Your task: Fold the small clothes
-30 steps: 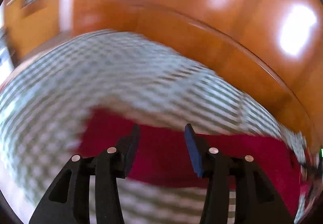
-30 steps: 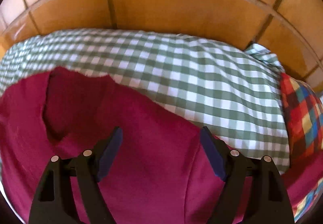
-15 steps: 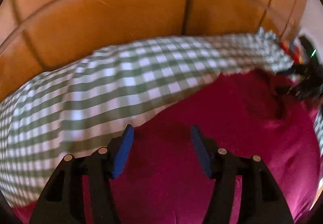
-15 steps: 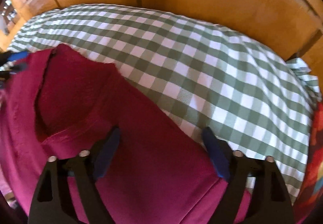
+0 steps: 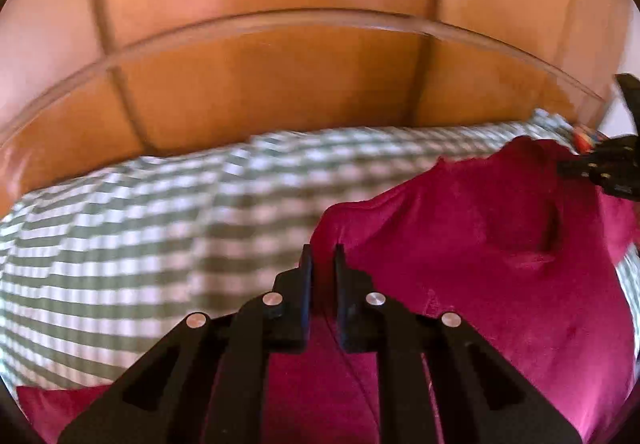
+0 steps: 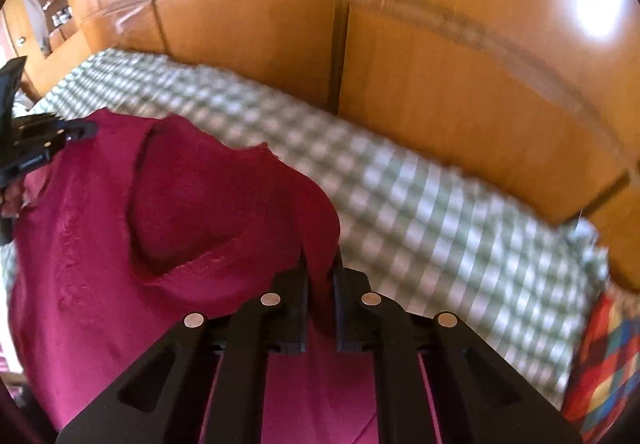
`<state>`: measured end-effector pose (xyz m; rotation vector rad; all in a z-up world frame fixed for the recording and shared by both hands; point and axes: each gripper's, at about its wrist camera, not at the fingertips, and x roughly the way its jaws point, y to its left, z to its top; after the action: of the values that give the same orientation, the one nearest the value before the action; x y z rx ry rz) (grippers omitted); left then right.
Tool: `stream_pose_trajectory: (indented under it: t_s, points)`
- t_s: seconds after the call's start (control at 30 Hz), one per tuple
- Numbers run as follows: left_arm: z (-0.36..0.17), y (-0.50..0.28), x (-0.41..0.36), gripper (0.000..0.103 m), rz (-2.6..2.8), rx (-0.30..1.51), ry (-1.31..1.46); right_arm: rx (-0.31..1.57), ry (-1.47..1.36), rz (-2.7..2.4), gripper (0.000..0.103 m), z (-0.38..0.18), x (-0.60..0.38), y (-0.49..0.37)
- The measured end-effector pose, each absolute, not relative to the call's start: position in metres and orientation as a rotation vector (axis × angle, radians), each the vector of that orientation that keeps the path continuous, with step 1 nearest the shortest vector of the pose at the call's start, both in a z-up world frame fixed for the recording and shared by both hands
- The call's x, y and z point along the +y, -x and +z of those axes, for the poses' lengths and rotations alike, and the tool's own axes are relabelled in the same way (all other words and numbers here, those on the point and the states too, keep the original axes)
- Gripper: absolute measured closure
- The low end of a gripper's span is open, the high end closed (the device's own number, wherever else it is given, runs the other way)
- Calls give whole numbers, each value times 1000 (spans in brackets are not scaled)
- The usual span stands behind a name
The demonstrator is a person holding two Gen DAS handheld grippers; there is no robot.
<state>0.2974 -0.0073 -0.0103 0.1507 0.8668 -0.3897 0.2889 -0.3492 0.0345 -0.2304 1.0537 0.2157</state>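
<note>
Left hand-held gripper (image 5: 322, 264): jaws have just been closing, now pinched on a fold at the near left edge of the crimson garment (image 5: 480, 244). Right hand-held gripper (image 6: 320, 268): same, jaws just closed, clamped on the garment's right shoulder edge. Garment lies on the checked bed cover (image 6: 420, 203), spread between the two grips, its held edge running side to side, neck opening between them and closer to the right grip. Bulk drapes toward the person. Beyond: wooden wardrobe doors (image 6: 440, 63). Likely next: fold across.
</note>
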Motion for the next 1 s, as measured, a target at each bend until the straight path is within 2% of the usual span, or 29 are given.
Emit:
stream_pose_trajectory:
  t_s: [0.17, 0.2, 0.23, 0.3, 0.33, 0.37, 0.53, 0.7, 0.87, 1.0]
  points:
    - [-17, -346, -23, 92, -197, 924, -191, 1067, 234, 77, 92, 18, -335, -340]
    - [-21, -351, -25, 87, -152, 947, -219, 1088, 219, 68, 85, 14, -333, -343]
    - [-23, -351, -27, 87, -122, 946, -246, 1097, 206, 65, 77, 14, -332, -341]
    - [-18, -337, -18, 83, -108, 923, -273, 1062, 170, 86, 38, 23, -331, -322]
    - [-15, -330, -12, 74, -110, 913, -269, 1026, 160, 99, 33, 31, -333, -306]
    - [-13, -320, -4, 70, -106, 906, -265, 1009, 146, 113, 32, 37, -336, -291]
    - [-6, -241, 57, 65, -158, 901, -141, 1052, -60, 195, 34, 49, -370, -176]
    - [-25, -149, 108, 63, -248, 1006, 61, 1199, -197, 177, 61, 33, -399, -43]
    - [-45, -61, 124, 62, -313, 1078, 188, 1282, -300, 230, 63, 20, -382, 50]
    - [-50, -9, 117, 53, -375, 1085, 254, 1307, -365, 299, 63, -1, -354, 77]
